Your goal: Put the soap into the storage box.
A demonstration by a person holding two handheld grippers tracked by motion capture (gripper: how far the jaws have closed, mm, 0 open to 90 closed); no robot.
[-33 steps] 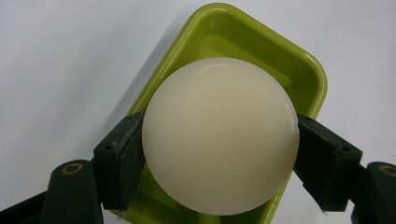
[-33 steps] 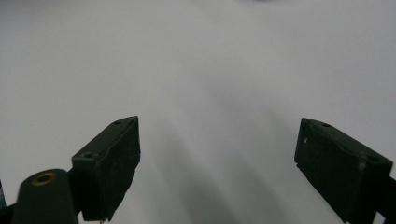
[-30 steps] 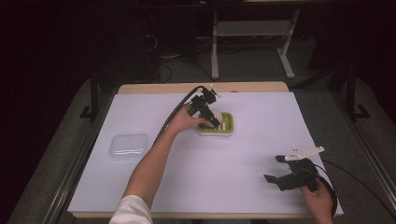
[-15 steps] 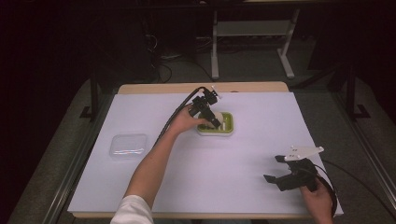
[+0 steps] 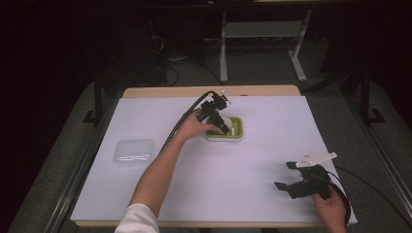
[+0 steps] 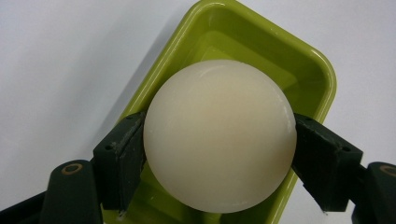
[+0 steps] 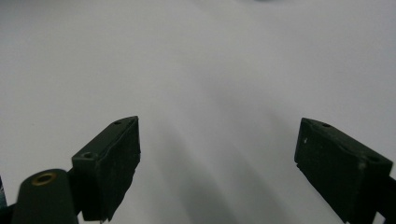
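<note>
A cream-white ball (image 6: 219, 135) sits between the two black jaws of my left gripper (image 6: 218, 154), and both pads press on its sides. Below it lies a lime-green rectangular tray (image 6: 280, 51). In the high view the left gripper (image 5: 221, 125) points down over that green tray (image 5: 238, 132) near the table's far middle. My right gripper (image 5: 286, 177) rests near the front right corner, held by a hand. In the right gripper view its jaws (image 7: 219, 163) stand wide apart with only white table between them.
A clear plastic lid or container (image 5: 133, 150) lies at the left of the white table (image 5: 262, 160). Cables trail from both grippers. Beyond the table's far edge stand metal stand legs (image 5: 262, 48) on a dark floor.
</note>
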